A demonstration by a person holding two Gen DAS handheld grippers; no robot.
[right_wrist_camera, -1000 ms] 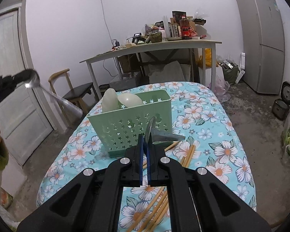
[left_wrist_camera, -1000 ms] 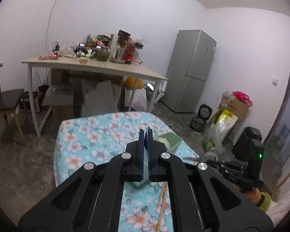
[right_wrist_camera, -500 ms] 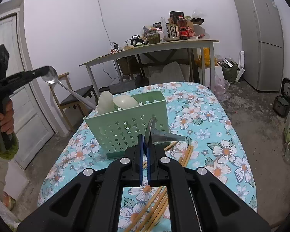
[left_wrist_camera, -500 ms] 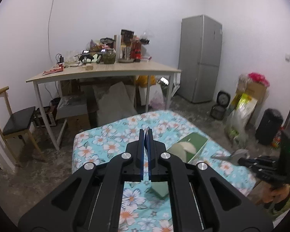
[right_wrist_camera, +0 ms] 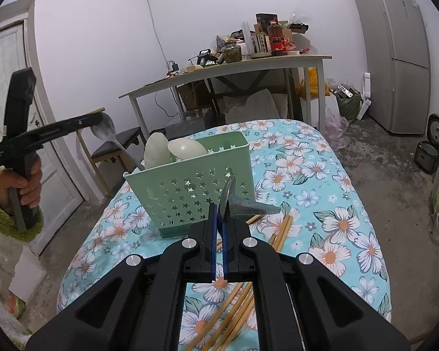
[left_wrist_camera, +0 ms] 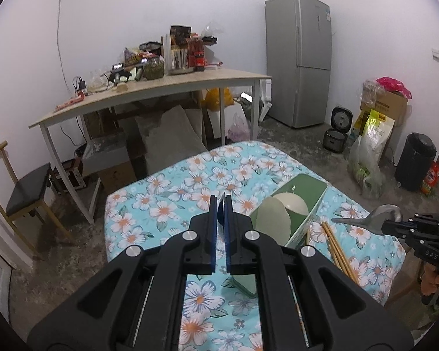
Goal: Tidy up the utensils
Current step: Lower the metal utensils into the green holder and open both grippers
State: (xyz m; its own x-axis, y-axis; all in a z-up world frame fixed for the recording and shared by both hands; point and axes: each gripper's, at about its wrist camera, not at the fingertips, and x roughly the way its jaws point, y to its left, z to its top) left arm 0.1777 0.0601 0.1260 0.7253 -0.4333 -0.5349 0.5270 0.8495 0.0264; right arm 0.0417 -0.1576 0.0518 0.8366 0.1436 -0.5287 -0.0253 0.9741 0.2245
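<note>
Both tongs are clamped on metal spoons. The left gripper [right_wrist_camera: 98, 120] pinches the bowl of a long spoon [right_wrist_camera: 108, 134], handle slanting down into the green basket [right_wrist_camera: 190, 190] ahead. The right gripper [right_wrist_camera: 218, 219] nips another spoon [right_wrist_camera: 243, 204] by its bowl, angled downward. Stiff, slick steel, so I'd grab mid-handle.

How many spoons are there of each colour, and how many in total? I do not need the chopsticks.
Metal spoons: 2
Pale spoons, in the basket: 2
Total: 4
</note>
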